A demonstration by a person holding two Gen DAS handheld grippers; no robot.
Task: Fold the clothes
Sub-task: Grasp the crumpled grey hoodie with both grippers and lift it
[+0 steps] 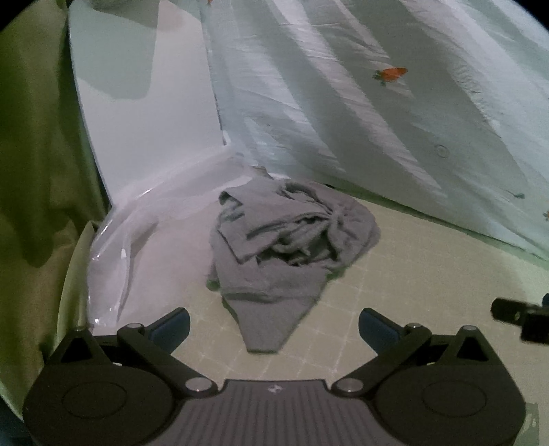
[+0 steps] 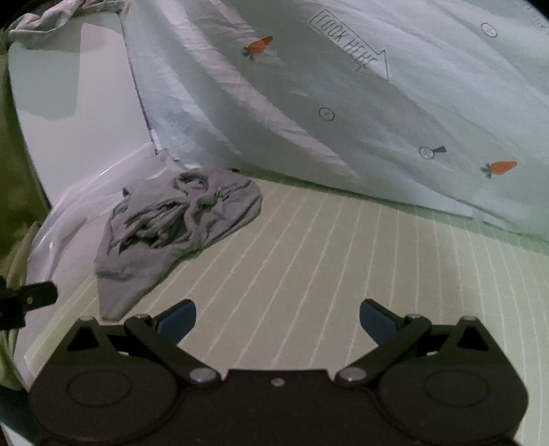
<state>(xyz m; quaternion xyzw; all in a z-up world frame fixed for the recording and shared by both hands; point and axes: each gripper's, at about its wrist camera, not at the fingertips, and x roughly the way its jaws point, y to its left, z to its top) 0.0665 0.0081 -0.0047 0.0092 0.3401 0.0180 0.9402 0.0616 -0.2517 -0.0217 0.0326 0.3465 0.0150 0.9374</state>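
A crumpled grey garment point(image 1: 284, 247) lies in a heap on the pale green gridded mat point(image 1: 411, 274), one corner pointing toward me. My left gripper point(image 1: 273, 326) is open and empty, just short of that near corner. In the right wrist view the garment point(image 2: 171, 223) lies to the left. My right gripper point(image 2: 277, 319) is open and empty over the bare mat point(image 2: 343, 257), to the right of the garment. Part of the right gripper shows at the left view's right edge point(image 1: 521, 315); part of the left gripper shows at the right view's left edge point(image 2: 27, 302).
A pale sheet printed with carrots point(image 2: 377, 103) hangs as a backdrop behind the mat. A white panel point(image 1: 144, 120) and clear plastic film point(image 1: 137, 247) lie to the left. Green fabric point(image 1: 34, 154) borders the far left. More crumpled cloth point(image 2: 44, 17) sits at the top left.
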